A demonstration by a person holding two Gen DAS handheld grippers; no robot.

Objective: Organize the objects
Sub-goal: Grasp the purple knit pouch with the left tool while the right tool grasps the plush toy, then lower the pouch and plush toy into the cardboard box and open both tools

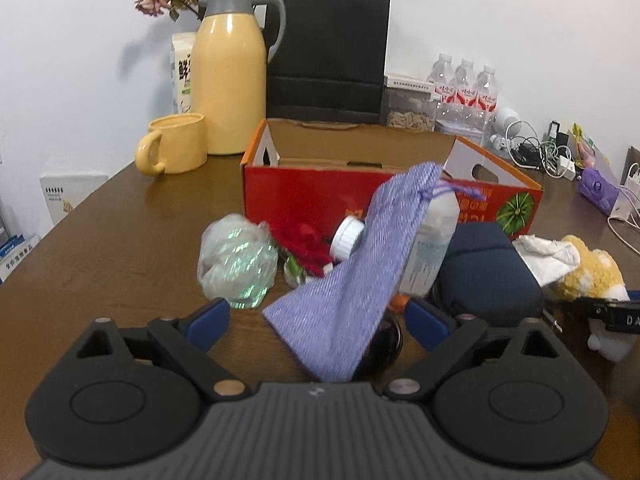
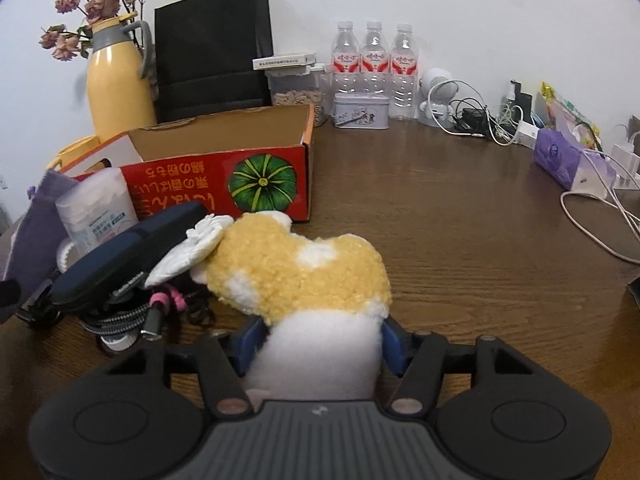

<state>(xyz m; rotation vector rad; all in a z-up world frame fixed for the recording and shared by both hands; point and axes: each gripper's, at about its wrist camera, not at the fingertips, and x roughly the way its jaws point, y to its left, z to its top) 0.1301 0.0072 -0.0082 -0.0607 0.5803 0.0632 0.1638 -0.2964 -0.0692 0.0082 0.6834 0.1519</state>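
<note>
Jaws wide apart on the left gripper [image 1: 318,320], and the purple pouch [image 1: 360,260] lies between them, untouched by either pad. Over on the right gripper [image 2: 320,346], the jaws are squeezed onto the plush toy [image 2: 304,276], white end pinched, yellow body resting on the desk [image 2: 460,220]. Beyond sits the clutter: dark blue case [image 2: 128,252], white bottle [image 2: 98,208], then the red box [image 2: 224,168], open-topped, behind everything.
</note>
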